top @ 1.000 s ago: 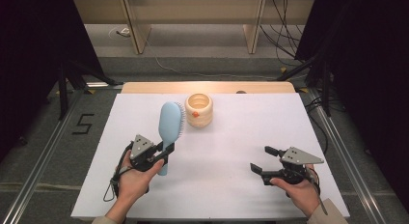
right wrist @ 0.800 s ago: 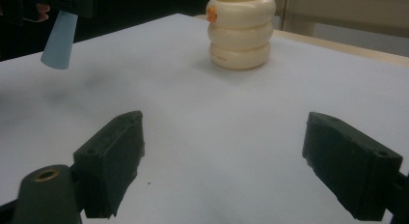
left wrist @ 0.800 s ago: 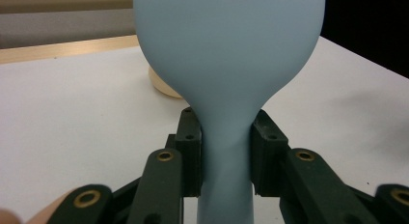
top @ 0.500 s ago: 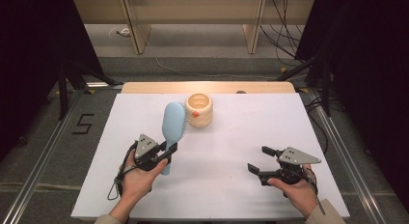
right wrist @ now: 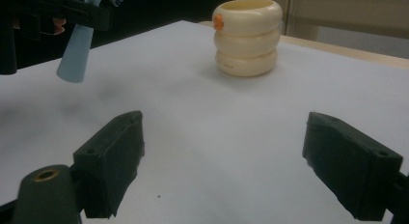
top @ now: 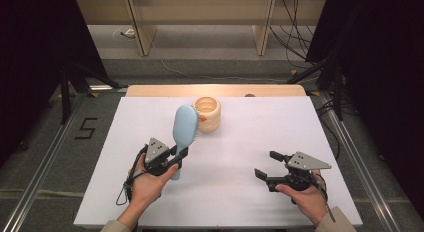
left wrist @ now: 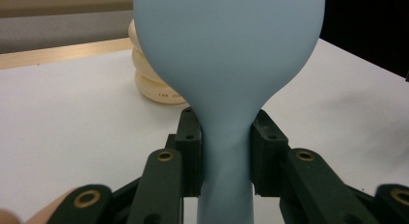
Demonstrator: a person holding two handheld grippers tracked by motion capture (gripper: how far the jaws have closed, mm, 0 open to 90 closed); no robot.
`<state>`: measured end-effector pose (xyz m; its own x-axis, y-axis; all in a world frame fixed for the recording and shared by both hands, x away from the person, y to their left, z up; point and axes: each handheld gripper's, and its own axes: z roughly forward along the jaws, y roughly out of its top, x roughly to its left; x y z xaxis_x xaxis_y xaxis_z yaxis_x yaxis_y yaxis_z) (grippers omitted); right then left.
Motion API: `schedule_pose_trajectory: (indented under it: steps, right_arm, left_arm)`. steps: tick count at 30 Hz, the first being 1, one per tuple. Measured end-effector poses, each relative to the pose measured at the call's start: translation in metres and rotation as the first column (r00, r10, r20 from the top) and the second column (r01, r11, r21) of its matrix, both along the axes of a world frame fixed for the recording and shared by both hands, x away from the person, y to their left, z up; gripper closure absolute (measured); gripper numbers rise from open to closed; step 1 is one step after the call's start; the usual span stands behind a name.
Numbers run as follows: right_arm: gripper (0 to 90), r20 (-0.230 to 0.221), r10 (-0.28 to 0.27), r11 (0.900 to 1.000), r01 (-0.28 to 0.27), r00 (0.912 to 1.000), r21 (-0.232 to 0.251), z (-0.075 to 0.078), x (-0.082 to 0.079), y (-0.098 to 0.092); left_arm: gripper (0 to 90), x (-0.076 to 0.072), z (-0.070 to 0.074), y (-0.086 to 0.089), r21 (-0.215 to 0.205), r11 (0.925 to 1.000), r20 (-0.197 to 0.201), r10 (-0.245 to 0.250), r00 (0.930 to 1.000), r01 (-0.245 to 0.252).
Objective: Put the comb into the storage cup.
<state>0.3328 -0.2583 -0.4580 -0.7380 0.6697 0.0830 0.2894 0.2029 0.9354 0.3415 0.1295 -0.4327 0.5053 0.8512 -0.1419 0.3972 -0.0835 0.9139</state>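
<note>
A light blue hairbrush [top: 185, 127] is held by its handle, and my left gripper [top: 181, 154] is shut on it at the front left of the white board. In the left gripper view the pads [left wrist: 190, 151] press the handle's neck from both sides, with the brush's smooth back [left wrist: 226, 50] facing the camera. The brush head reaches up beside a cream ringed cup [top: 207, 113] with an orange spot on its rim. My right gripper [top: 266, 164] rests at the front right, open with nothing between its fingers [right wrist: 115, 151]. The right gripper view has the cup [right wrist: 247, 35] ahead and the brush handle [right wrist: 77, 55] at upper left.
The white board [top: 250, 137] covers the table; a strip of wooden tabletop [top: 165, 90] lies behind it. Dark stands and cables sit on the floor to either side, and a "5" mark [top: 86, 128] is on the floor at left.
My left gripper has shifted the hairbrush slightly right, bringing its head closer to the cup. The right gripper has stayed where it was.
</note>
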Motion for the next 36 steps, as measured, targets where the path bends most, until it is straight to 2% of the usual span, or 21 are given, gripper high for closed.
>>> schedule_pose_trajectory:
  steps: [36]
  right_arm:
    - [15.8,-0.010,0.032,0.999,-0.031,0.9995,0.005,-0.001,0.004,0.020]
  left_arm:
    - [69.5,0.006,0.002,-0.030,0.010,0.9984,0.010,-0.056,0.9984,0.056]
